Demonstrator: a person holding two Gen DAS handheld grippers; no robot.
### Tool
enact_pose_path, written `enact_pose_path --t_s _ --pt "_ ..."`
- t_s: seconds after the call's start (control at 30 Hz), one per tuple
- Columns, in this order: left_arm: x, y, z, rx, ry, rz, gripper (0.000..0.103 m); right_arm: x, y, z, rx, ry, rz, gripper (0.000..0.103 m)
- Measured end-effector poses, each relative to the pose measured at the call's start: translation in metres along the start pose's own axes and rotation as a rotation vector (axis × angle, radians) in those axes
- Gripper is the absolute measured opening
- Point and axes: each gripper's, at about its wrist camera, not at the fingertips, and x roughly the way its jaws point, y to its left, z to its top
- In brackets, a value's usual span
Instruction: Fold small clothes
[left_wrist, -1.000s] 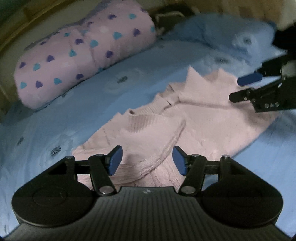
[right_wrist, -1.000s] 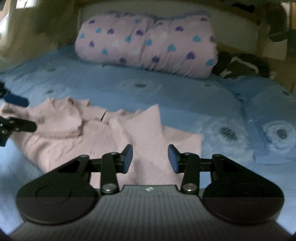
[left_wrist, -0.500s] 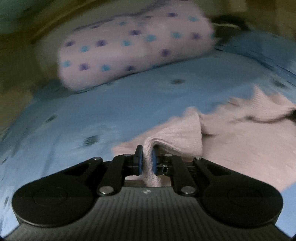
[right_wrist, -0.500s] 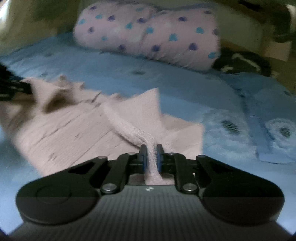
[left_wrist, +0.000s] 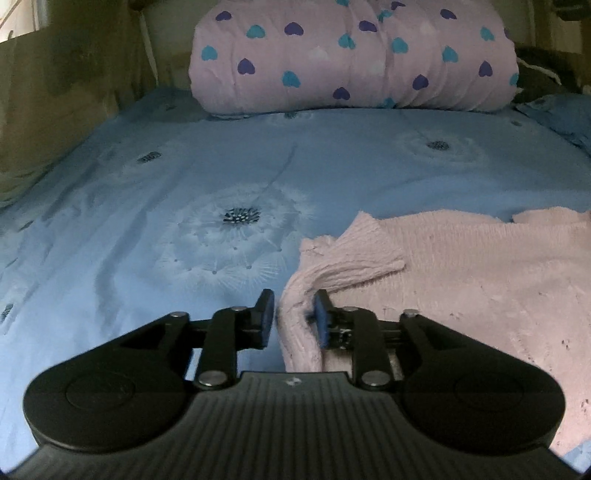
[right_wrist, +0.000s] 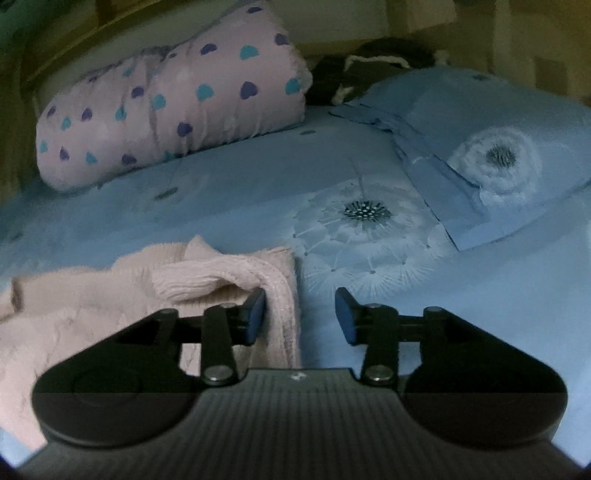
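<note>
Pink sweater (left_wrist: 461, 280) lies on our blue bed (left_wrist: 184, 177); our left gripper (left_wrist: 293, 314) and right gripper (right_wrist: 300, 314) have just been opening, cloth loose between both.

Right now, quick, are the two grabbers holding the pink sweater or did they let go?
Left gripper: open, jaws just opening; pink sweater edge loose between them.
Right gripper: open, jaws just opening; sweater edge beside one finger, not gripped.

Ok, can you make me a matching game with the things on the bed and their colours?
Things:
1. sweater
2. bedsheet
3. rolled quilt
4. tool pads

Colours:
A. pink with blue and purple hearts
B. dark blue
C. plain pale pink
D. light blue with dandelion puffs

Pairs: 1-C, 2-D, 3-A, 4-B
</note>
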Motion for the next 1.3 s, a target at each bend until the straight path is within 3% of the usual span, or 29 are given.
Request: enact_pose_path --t_s 0.07,0.27,0.37,0.5,0.57,0.7,0.8,0.93,1.17,1.3 --pt "-0.002 0.003 0.001 -0.023 -0.012 0.013 0.04 -0.002 -0.003 0.002 0.032 -0.005 0.003 0.044" --pt "-0.026 0.008 0.007 -0.054 -0.064 -0.019 0.041 -0.012 -0.009 0.007 0.064 -0.065 -0.034 0.044" --pt "-0.041 0.003 0.009 -0.017 -0.096 -0.083 0.041 -0.02 -0.012 0.012 0.073 -0.088 -0.05 0.045" --pt "-0.051 -0.011 0.009 0.03 -0.098 -0.182 0.041 -0.032 -0.001 0.018 -0.03 -0.033 0.095 0.044" --pt "-0.048 -0.02 0.008 0.053 -0.081 -0.242 0.041 -0.033 0.015 0.018 -0.13 0.009 0.149 0.04" --pt "-0.023 -0.031 0.003 0.07 -0.009 -0.288 0.041 -0.009 0.042 0.01 -0.257 0.123 0.219 0.026" --pt "0.001 -0.03 0.0 0.04 0.036 -0.268 0.041 0.014 0.053 0.006 -0.315 0.158 0.185 0.025" --pt "0.012 -0.02 0.003 0.0 0.004 -0.208 0.041 0.028 0.052 0.01 -0.333 0.102 0.131 0.026" --pt "0.017 0.002 0.007 -0.078 -0.012 -0.105 0.042 0.037 0.017 0.02 -0.048 0.02 0.034 0.027" --pt "0.012 0.016 0.011 -0.133 -0.01 -0.071 0.042 0.032 0.011 0.022 -0.015 0.012 0.043 0.028"
